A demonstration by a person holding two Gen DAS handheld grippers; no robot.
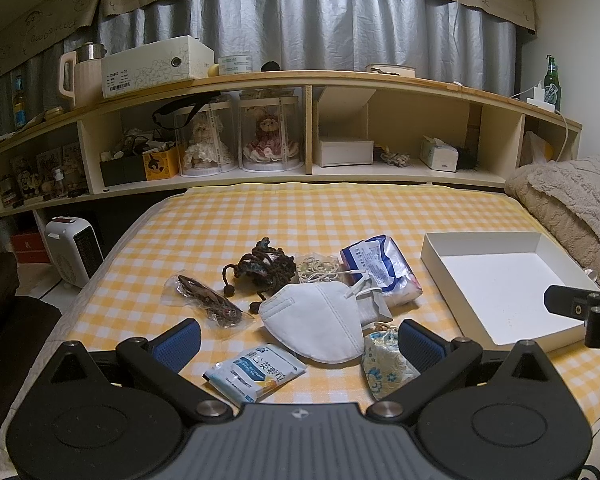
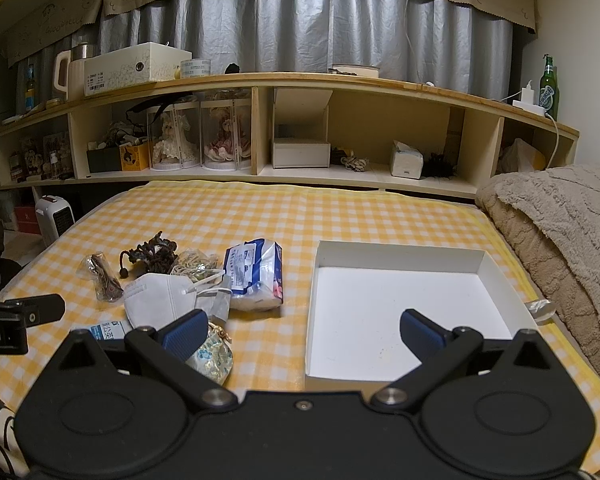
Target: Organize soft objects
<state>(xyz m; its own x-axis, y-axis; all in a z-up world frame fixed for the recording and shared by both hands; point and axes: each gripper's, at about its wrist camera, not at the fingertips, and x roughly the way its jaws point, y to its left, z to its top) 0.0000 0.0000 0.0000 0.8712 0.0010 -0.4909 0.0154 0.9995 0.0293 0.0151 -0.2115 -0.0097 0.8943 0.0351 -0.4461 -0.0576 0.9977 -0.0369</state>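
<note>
White mask [image 1: 314,322] lies on the bed [image 1: 260,216] between my left gripper's [image 1: 300,342] released fingers; my right gripper's [image 2: 300,334] fingers, also spread and holding nothing, straddle the box's [image 2: 396,248] near-left corner.

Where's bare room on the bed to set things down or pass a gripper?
Free: inside the white box; the checkered strip between box and tissue pack; the far sheet below the shelf. Crowded: the cluster from mask and floral pouch to the bagged cord.
</note>
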